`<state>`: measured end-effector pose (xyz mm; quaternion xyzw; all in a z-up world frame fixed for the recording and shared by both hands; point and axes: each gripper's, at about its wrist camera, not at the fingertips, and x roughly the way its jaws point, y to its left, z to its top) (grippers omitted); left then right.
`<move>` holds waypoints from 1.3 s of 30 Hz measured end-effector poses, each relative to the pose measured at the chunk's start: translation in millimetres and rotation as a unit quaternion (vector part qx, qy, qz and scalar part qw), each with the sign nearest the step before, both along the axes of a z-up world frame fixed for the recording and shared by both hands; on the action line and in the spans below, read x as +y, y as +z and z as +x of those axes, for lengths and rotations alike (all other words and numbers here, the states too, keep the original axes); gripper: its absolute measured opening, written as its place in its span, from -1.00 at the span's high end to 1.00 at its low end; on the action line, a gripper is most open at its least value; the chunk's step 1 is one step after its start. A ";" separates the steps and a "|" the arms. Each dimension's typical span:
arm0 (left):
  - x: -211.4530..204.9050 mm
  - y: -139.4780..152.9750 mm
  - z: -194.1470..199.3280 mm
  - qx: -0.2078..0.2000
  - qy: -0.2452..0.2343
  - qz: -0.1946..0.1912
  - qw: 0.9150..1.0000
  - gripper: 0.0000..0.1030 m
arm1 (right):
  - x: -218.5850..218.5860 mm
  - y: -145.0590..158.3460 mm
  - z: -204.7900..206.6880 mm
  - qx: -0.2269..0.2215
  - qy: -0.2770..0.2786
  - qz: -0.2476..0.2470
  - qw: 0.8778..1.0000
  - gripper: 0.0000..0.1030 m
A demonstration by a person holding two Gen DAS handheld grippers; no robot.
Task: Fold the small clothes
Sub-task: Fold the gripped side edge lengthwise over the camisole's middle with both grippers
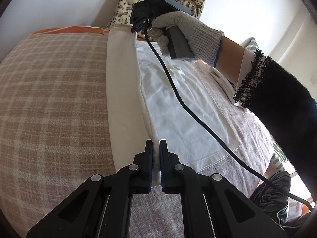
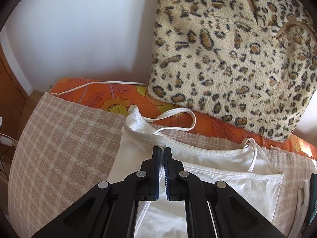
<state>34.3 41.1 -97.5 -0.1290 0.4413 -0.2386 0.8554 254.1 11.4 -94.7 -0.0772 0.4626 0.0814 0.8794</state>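
Left gripper: its jaws are pinching the near hem of the white top, right where the cloth folds over.
White top: a small strappy top lying spread out on the bed, with its left side folded over toward the middle.
Right gripper: its jaws are pressed together on the far edge of the top, close to a thin strap that loops onto the orange sheet.
Gloved hand: a white knit glove holds the right gripper's grey handle, and a black cable hangs from it across the top.
Checked blanket: tan and cream squares, under the top and to its left.
Orange sheet: flower pattern, at the far edge of the bed.
Leopard cushion: fluffy, leaning on the white wall at the far side.
Writing: none that can be read.
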 end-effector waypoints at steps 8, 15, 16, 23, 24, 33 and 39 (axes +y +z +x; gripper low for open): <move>-27.2 -8.7 10.7 0.016 -0.024 0.008 1.000 0.90 | -27.3 -10.5 6.9 0.010 -0.025 -0.007 1.000 0.97; -33.8 -11.4 15.9 0.025 -0.038 0.007 0.999 0.90 | -28.2 -30.5 7.4 0.011 -0.012 -0.025 1.000 0.97; -33.9 -12.4 16.2 0.027 -0.038 0.006 0.999 0.90 | -29.0 -33.9 6.9 0.012 -0.010 -0.027 0.999 0.97; -51.0 -14.4 19.1 0.055 -0.073 -0.015 0.996 0.69 | -32.5 -39.9 7.8 0.020 -0.004 -0.039 0.999 0.96; -53.4 -13.4 17.0 0.052 -0.077 -0.011 0.996 0.69 | -33.1 -38.8 7.8 0.020 -0.004 -0.040 0.999 0.87; -44.1 5.0 -0.1 0.016 -0.068 0.000 0.998 0.69 | -67.1 -7.8 2.3 -0.006 -0.031 -0.006 0.999 0.43; -33.5 22.0 -12.8 -0.023 -0.047 0.020 0.998 0.69 | -105.5 20.1 -21.3 -0.019 -0.058 0.046 0.997 0.35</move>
